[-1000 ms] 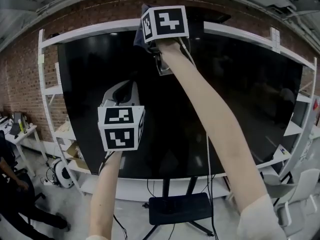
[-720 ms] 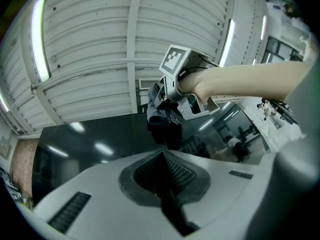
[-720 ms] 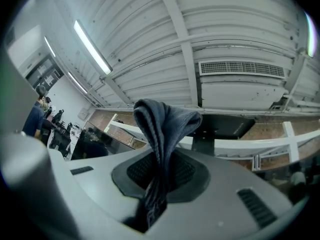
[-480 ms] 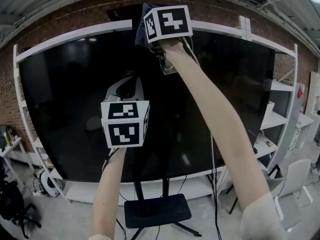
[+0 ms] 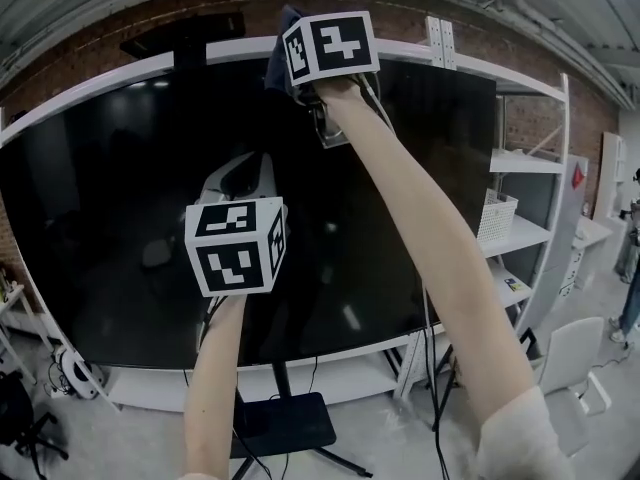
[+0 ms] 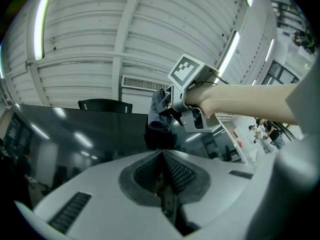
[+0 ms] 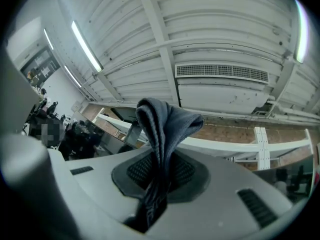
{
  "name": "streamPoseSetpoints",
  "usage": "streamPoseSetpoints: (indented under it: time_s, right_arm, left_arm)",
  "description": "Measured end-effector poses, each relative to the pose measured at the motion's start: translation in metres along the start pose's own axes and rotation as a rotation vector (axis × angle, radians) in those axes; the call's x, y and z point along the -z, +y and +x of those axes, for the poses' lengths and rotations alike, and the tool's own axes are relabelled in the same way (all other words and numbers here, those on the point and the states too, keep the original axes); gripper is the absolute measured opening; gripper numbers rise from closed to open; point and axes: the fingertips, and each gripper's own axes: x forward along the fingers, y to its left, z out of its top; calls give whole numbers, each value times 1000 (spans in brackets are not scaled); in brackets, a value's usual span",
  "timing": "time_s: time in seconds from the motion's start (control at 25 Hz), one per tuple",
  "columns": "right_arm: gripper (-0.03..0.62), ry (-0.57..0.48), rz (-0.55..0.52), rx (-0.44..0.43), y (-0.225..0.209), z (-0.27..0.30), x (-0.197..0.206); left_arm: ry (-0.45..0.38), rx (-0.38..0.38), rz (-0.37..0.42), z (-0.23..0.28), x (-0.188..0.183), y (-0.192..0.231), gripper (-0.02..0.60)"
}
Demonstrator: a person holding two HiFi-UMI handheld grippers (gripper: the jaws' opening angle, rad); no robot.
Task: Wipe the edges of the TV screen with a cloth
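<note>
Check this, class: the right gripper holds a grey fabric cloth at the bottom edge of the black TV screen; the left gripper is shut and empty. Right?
Wrong edge: the head view shows the right gripper holding the grey fabric cloth at the top edge of the black TV screen. The left gripper is shut and empty.

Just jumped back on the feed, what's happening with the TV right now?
A person is working on a big TV with a gripper in each hand. The right gripper is raised to the TV's top edge, jaws shut on a grey cloth held at that edge. The left gripper is held lower in front of the dark screen, jaws together with nothing between them.
</note>
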Motion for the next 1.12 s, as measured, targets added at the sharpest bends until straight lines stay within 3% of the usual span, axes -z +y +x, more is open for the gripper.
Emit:
streamPoseSetpoints:
  time_s: [0.2,0.4,0.56,0.72,1.12]
  right_arm:
    - [46,-21,-81,-25,-9,-4,2]
    - [46,9,-119,-20,-15,-3,2]
    - [46,8,-46,-48,-26,-7,5]
    - [46,-7,-66,-55,-37,-11,6]
    - [46,-18,-30,-76,-117,-40,20]
  left_arm:
    - [2,14,-33,26,7,-36,15]
    - [-65,12,-52,43,-15,-34,15]
    - [-114,26,-40,52,-42,-42,15]
    - [-131,39,-26,63,-56,-61,15]
    - [-107,-29,5,75,-56,-128,15]
